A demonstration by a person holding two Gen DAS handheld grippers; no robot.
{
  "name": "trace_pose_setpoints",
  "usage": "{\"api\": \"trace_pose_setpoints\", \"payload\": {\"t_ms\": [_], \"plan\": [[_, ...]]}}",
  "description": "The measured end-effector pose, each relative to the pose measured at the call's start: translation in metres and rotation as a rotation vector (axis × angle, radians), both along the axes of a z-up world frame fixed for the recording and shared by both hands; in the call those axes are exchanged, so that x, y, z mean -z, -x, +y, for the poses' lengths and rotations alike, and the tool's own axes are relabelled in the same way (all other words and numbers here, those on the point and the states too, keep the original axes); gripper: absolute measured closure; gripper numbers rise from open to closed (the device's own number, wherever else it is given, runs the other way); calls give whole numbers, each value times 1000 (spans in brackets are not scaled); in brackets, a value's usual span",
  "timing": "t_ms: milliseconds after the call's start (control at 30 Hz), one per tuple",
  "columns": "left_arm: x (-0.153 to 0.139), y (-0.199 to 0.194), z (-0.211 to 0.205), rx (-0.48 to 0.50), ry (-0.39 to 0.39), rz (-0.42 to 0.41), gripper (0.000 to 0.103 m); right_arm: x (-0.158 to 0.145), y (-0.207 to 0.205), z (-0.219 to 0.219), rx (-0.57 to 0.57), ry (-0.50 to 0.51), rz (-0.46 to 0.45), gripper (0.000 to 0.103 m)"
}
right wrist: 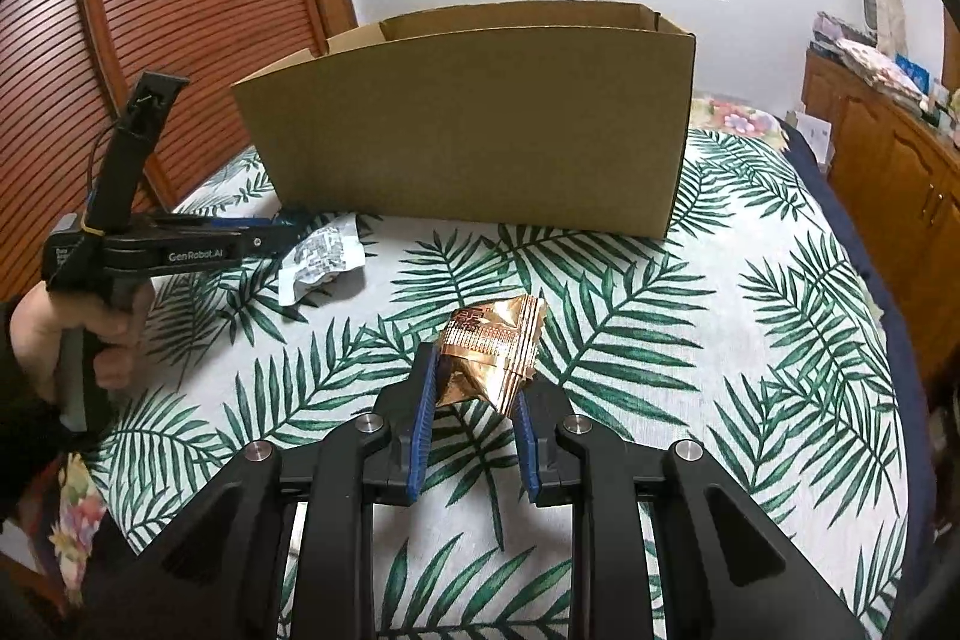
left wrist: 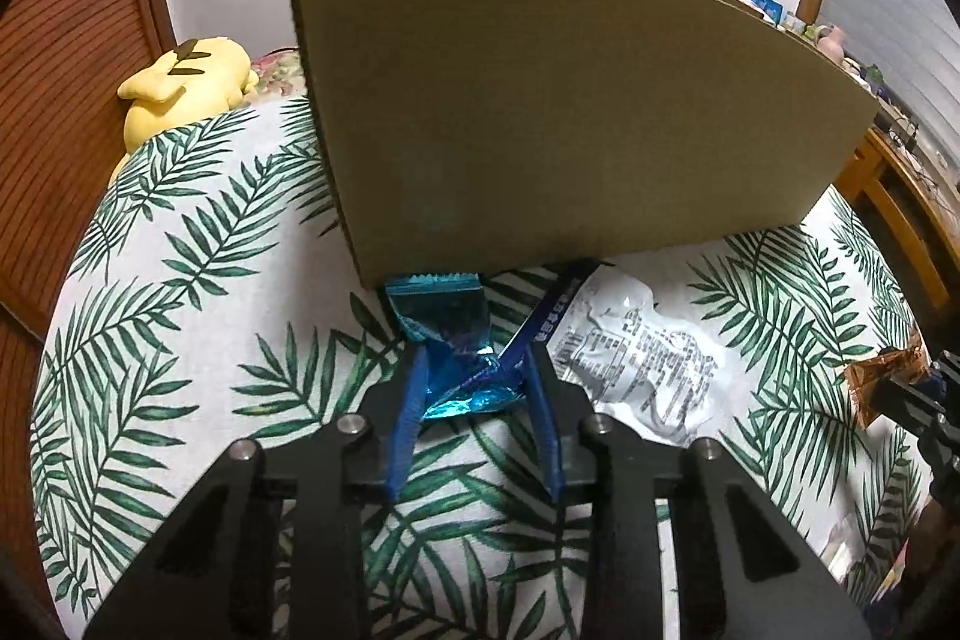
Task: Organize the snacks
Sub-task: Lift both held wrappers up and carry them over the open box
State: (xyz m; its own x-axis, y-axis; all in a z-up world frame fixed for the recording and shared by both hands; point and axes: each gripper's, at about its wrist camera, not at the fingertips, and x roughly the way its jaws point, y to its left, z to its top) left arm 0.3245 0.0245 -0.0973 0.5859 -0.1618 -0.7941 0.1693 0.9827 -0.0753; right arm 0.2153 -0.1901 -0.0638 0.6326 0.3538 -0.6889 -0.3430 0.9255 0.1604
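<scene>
Three snack packets show, and one cardboard box (left wrist: 540, 100). In the left wrist view the box fills the upper middle of the frame, standing on a leaf-print cover (left wrist: 180, 310).

The left gripper (left wrist: 474, 370) sits at lower centre, its two blue fingers (left wrist: 408, 412) pressed against a blue packet (left wrist: 444, 328). The foil is crumpled between them, and the packet's far end touches the foot of the box. Just right of it lies a white packet (left wrist: 642, 364) with black print, flat on the cover. At the right edge, the copper packet (left wrist: 882, 382) shows in the other gripper.

In the right wrist view the right gripper (right wrist: 474, 388) is at lower centre, clamped tight on that one copper packet (right wrist: 492, 352), which stands up from the fingertips, clear of the cover. The box (right wrist: 480, 130) is in the upper middle, open at the top; its inside is hidden. At the left edge a hand (right wrist: 60, 340) holds the left gripper, pointing right towards the white packet (right wrist: 324, 262).

One yellow plush (left wrist: 180, 82) lies at upper left in the left wrist view.
</scene>
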Motion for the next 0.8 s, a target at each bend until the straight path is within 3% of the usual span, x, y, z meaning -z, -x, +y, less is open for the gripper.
{"api": "trace_pose_setpoints", "payload": {"t_ms": [167,333,700,800], "plan": [[1,2,4,0,7,1,71,-1,6,-4,15,-11,0,81],[-1,11,6,2,21,-17,79,-4,15,-5,30,5,-10,82],[-62,53,2,26,132,-106,79,-55,23,-14,50,17,-47,81],[-72,58,-2,28,88,-116,79,-70,22,-13,45,16,-59,81]]}}
